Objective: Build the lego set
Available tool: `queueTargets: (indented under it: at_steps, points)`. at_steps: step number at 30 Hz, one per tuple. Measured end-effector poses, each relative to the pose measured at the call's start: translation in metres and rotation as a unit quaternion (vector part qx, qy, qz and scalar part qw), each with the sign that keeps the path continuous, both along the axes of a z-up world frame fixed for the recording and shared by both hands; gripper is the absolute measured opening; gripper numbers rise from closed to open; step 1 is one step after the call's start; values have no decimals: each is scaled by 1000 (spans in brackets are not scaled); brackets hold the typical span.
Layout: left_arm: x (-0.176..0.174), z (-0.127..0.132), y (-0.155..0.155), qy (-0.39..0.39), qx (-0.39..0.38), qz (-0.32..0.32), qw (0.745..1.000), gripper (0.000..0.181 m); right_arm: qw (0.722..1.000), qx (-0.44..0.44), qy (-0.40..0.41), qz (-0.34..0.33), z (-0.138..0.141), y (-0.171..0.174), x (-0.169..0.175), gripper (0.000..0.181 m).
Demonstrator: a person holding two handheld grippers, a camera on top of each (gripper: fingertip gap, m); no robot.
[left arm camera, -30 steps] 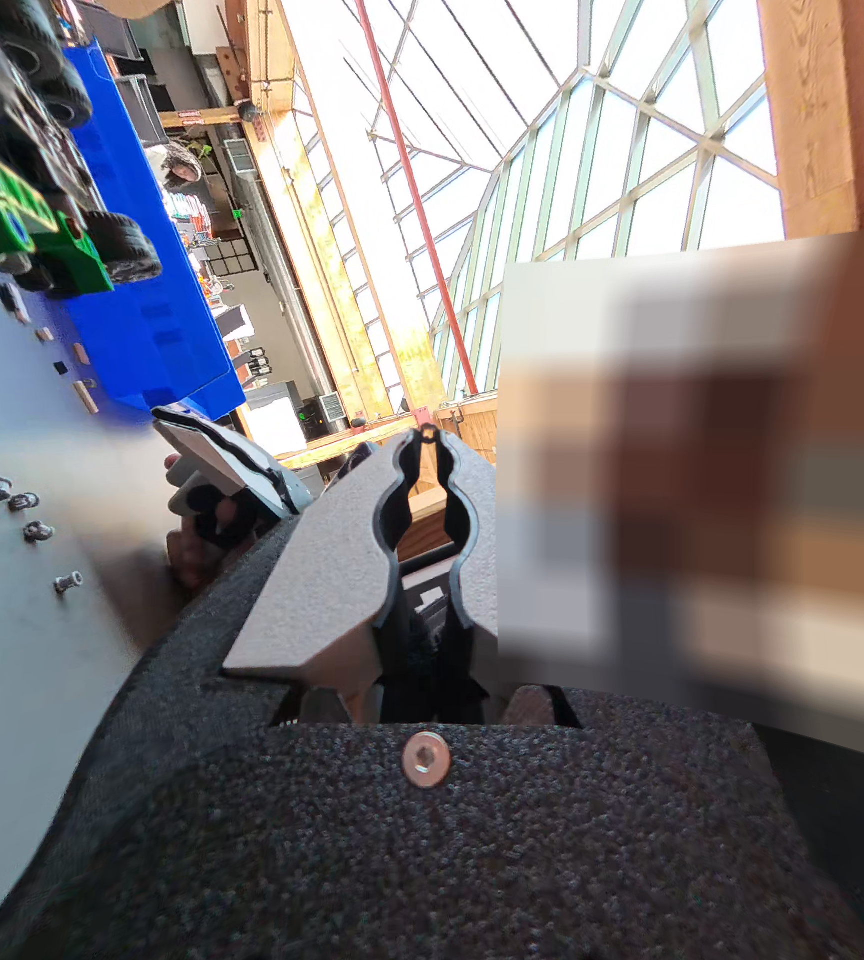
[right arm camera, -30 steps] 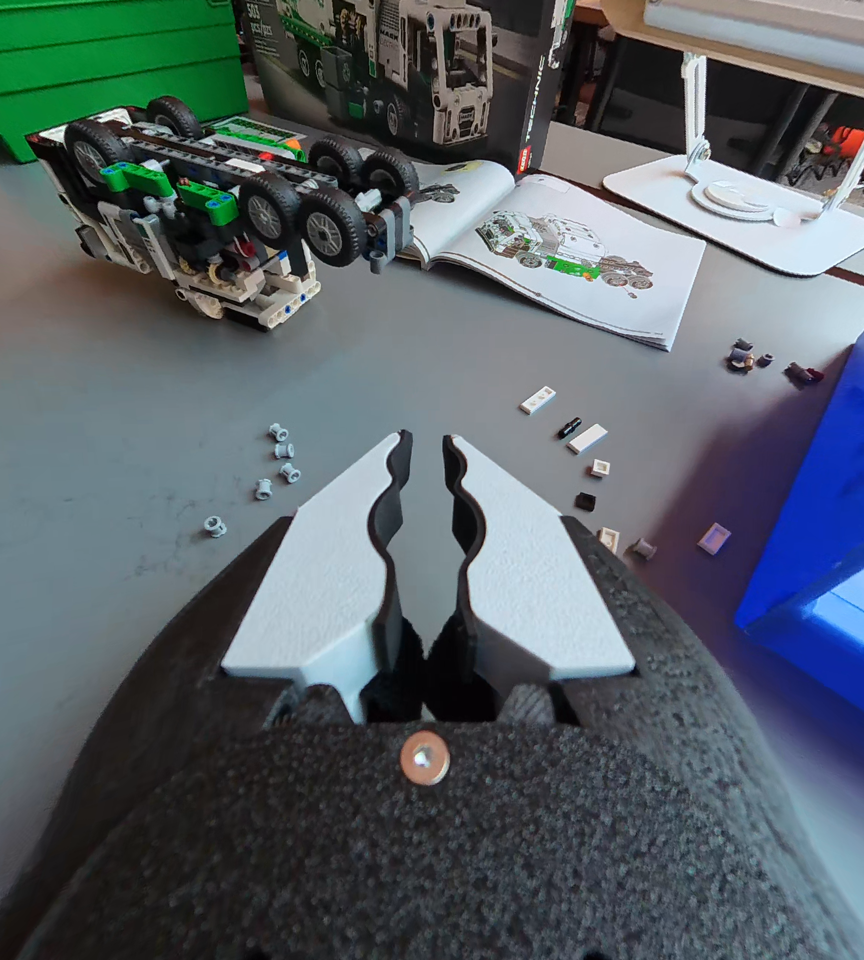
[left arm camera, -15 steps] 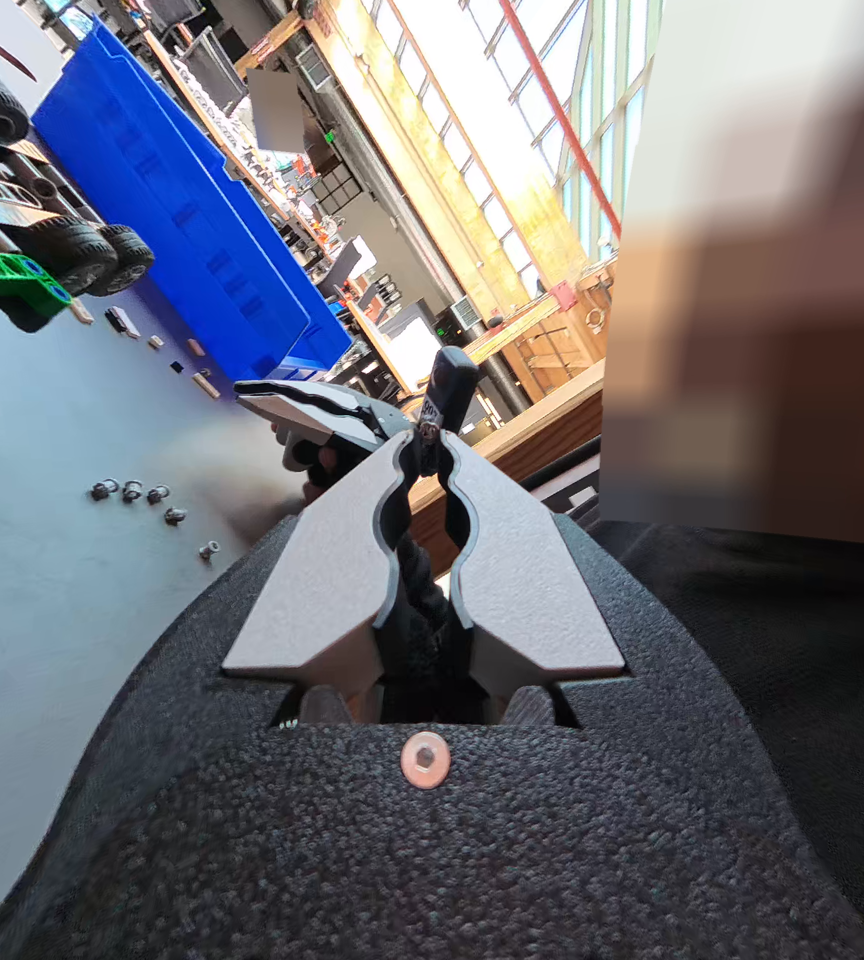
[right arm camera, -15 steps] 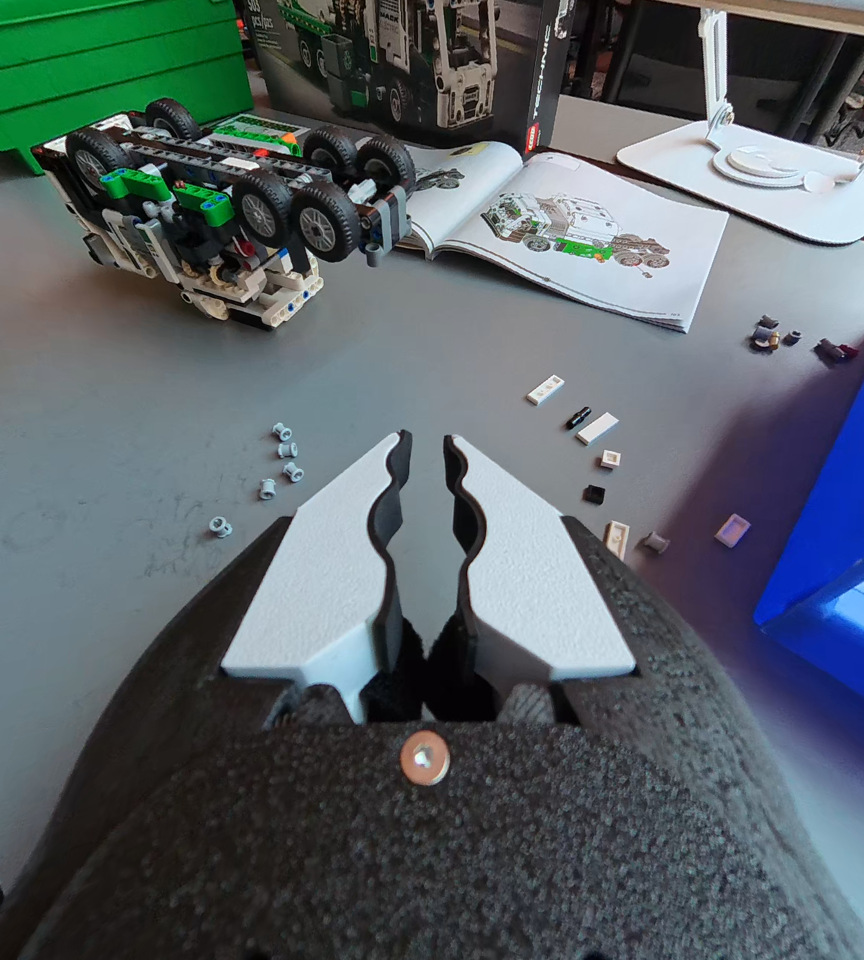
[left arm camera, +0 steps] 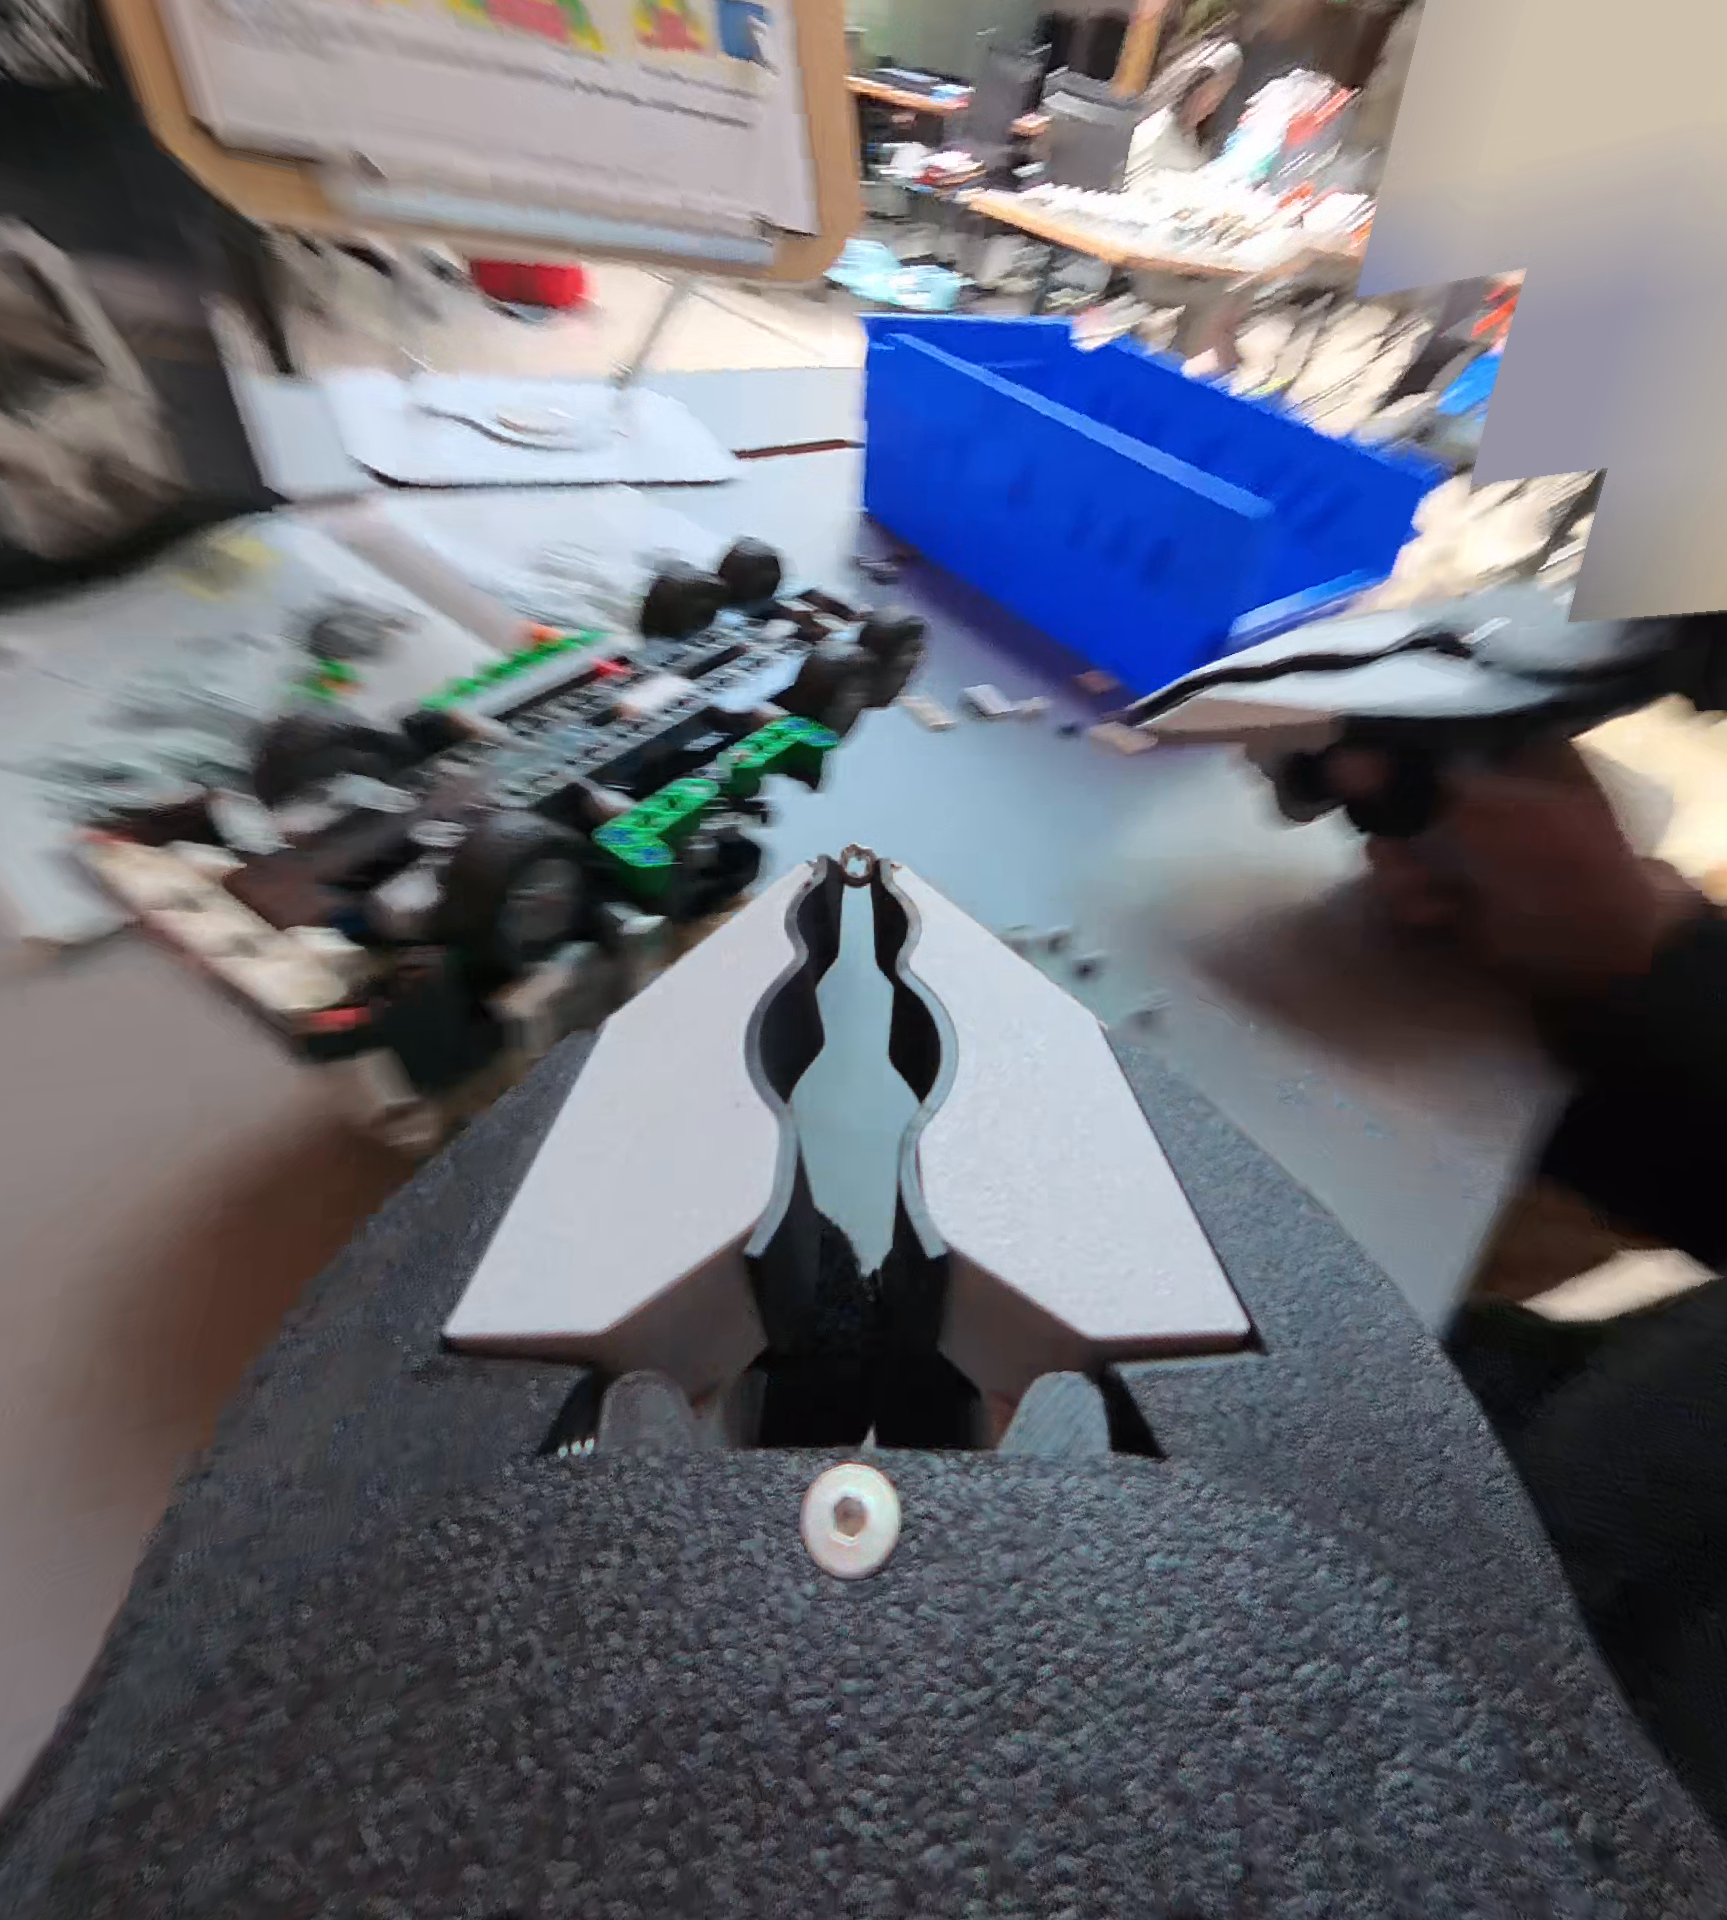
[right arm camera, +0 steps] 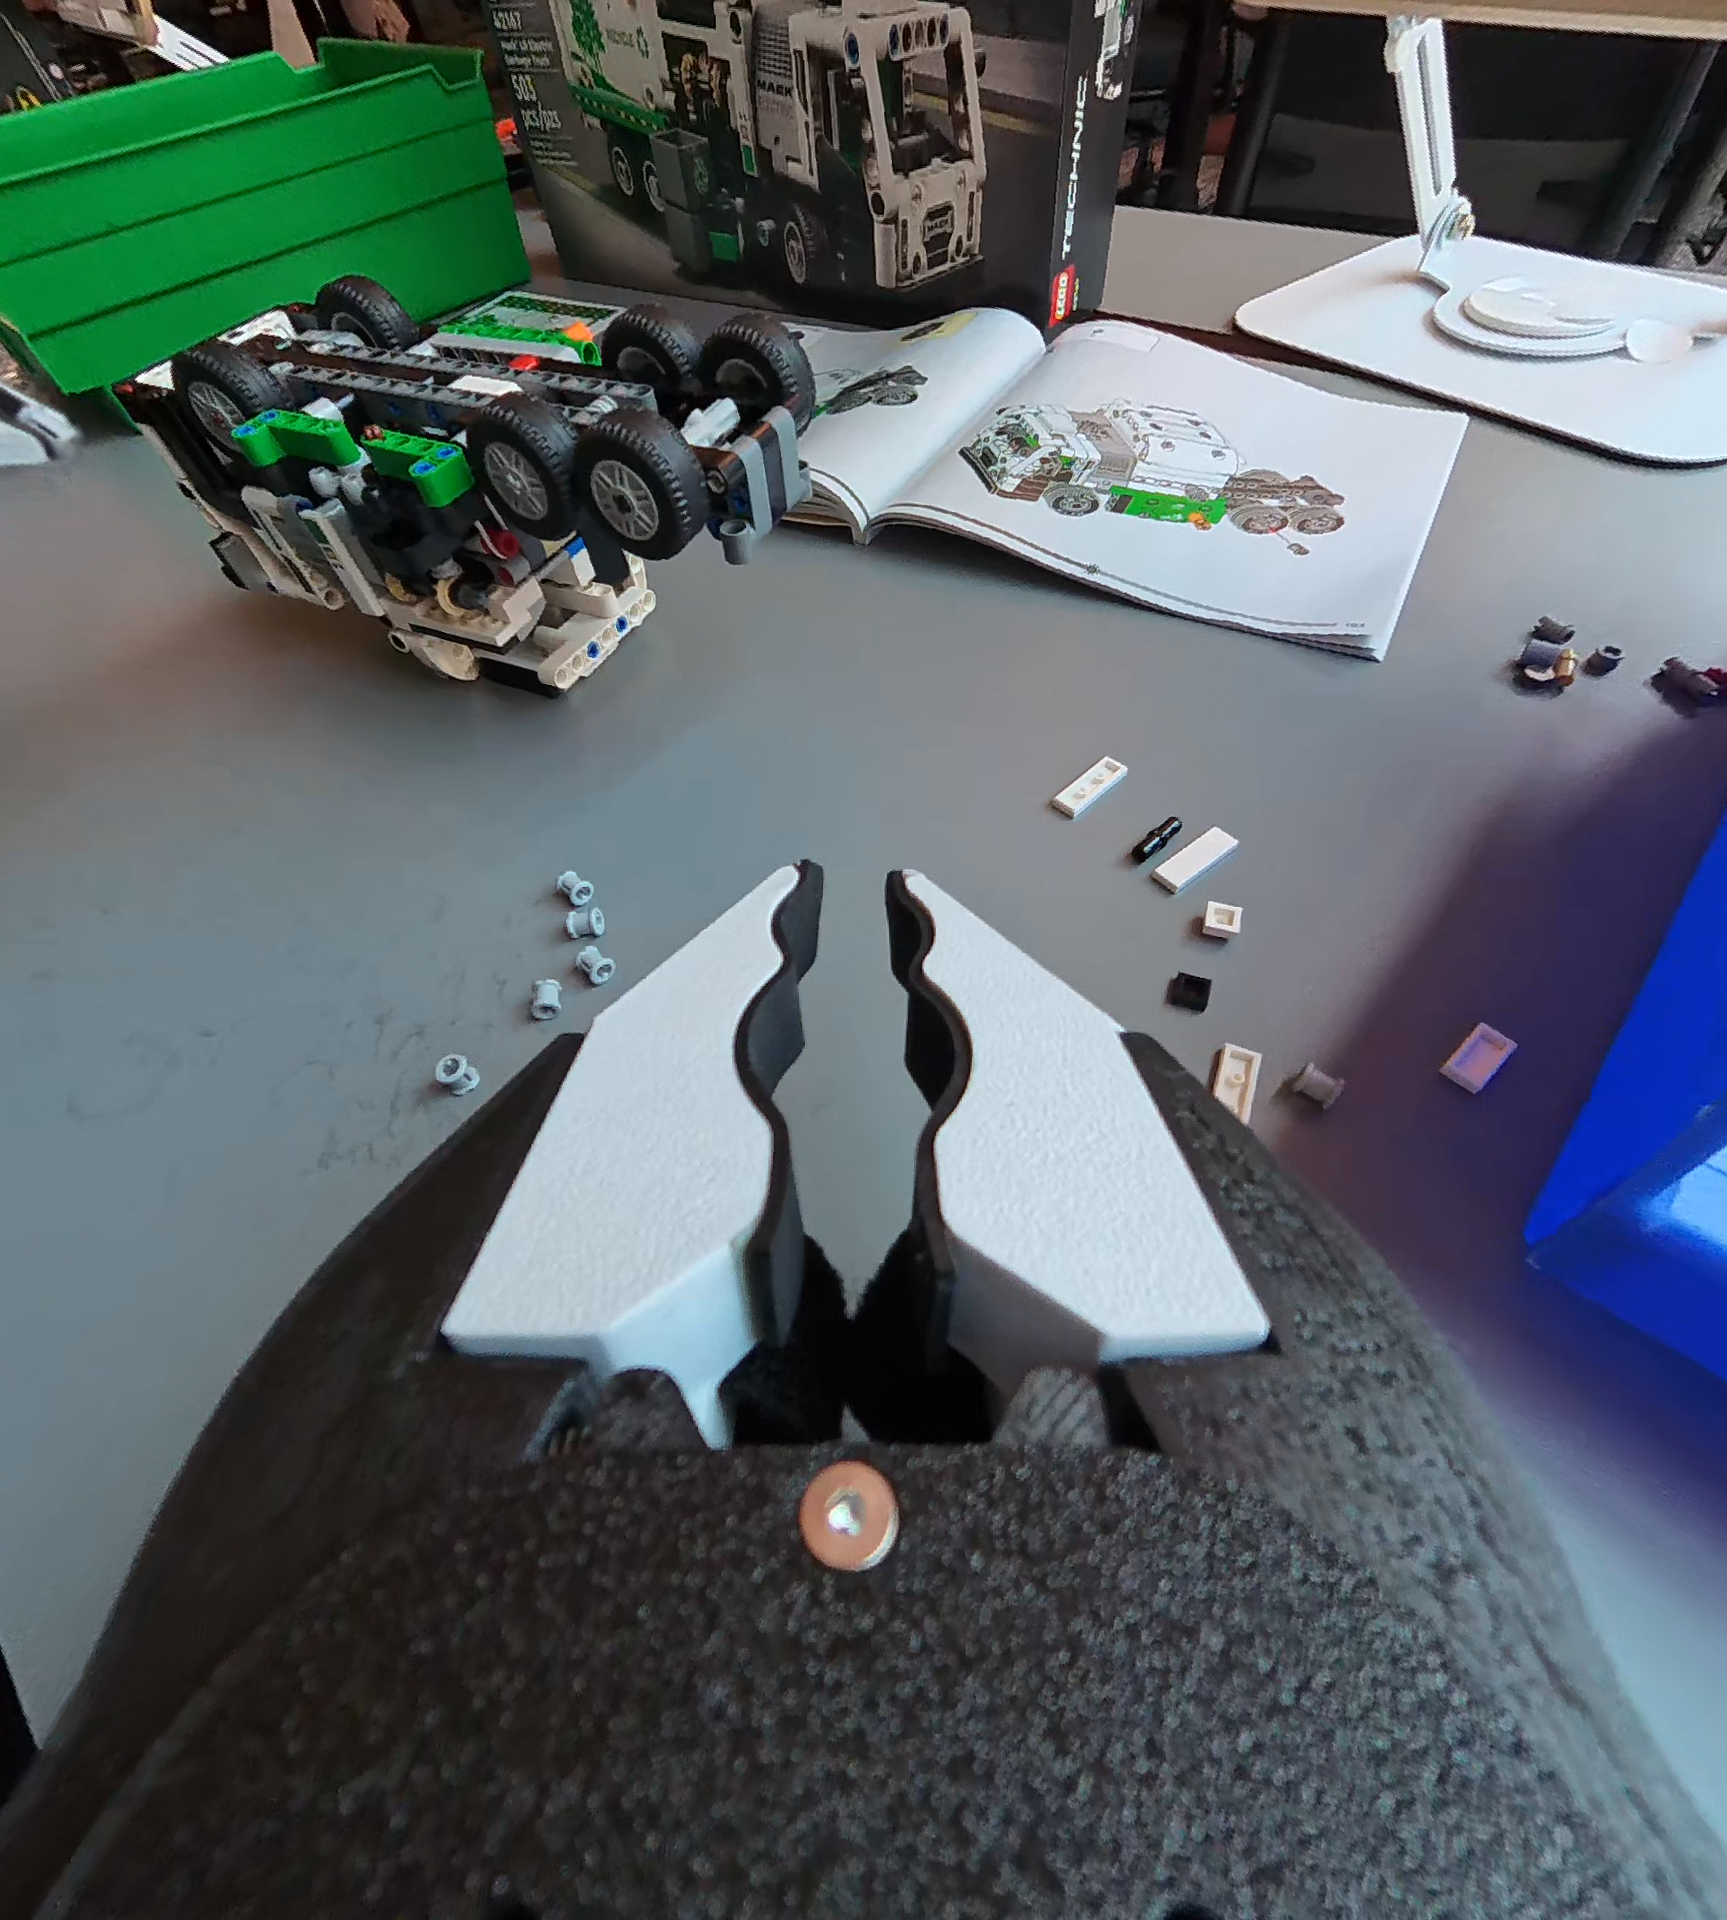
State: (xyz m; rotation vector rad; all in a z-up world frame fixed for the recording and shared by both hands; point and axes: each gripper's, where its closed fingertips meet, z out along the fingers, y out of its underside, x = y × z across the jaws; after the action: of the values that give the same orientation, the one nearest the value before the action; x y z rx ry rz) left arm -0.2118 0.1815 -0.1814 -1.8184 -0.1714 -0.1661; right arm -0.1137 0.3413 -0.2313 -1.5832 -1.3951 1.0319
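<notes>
The lego truck (right arm camera: 464,468) lies upside down, wheels up, on the grey table (right arm camera: 215,831); it also shows blurred in the left wrist view (left arm camera: 568,748). My left gripper (left arm camera: 854,868) is shut on a small grey lego piece (left arm camera: 854,860) at its tips, held in the air in front of the truck. My right gripper (right arm camera: 846,878) hovers low over the table with its jaws a narrow gap apart and nothing between them. Several grey bushes (right arm camera: 578,925) lie just left of it, and several small white and black pieces (right arm camera: 1191,862) to its right.
An open instruction booklet (right arm camera: 1150,488) and the set's box (right arm camera: 817,145) lie behind the truck. A green bin (right arm camera: 215,197) stands at the back left, a blue bin (right arm camera: 1721,1039) at the right, and a white stand (right arm camera: 1565,343) at the back right. There is about 20 cm between the tips of the two grippers.
The left gripper has swung from pointing up at the ceiling down towards the table and truck, still gripping the small piece. The right gripper has barely moved.
</notes>
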Motion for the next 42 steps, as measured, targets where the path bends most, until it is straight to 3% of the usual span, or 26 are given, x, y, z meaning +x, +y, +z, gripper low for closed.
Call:
queueTargets:
  at_steps: [2,5,9,13,19,22,26,30,35,42]
  points:
    - [-20,0,-15,129,-13,43,991,4,1000,5,-1,1,0,-1,-1,12]
    - [-36,-4,-32,304,-37,62,950,3,1000,17,-10,2,-2,-2,-2,12]
    - [-43,-12,-34,510,-65,44,857,4,999,38,-14,7,-3,-6,-3,11]
    - [-42,-21,-23,623,-68,23,779,4,999,48,-3,-9,1,-3,-3,11]
    - [-19,-11,-1,680,-17,-15,733,4,998,38,52,-7,20,-9,-3,16]
    - [-3,-9,18,707,1,-44,706,4,994,6,93,65,41,-29,-13,24]
    - [3,-16,43,743,-8,-63,666,4,978,43,52,197,55,-49,-34,54]
    - [2,-18,61,770,-14,-67,634,4,962,102,53,248,80,-38,-66,54]
    - [2,-17,77,792,-15,-69,606,3,935,82,-48,342,58,-43,-104,88]
    - [-2,-15,86,812,-10,-75,579,4,905,123,-82,399,43,-51,-125,99]
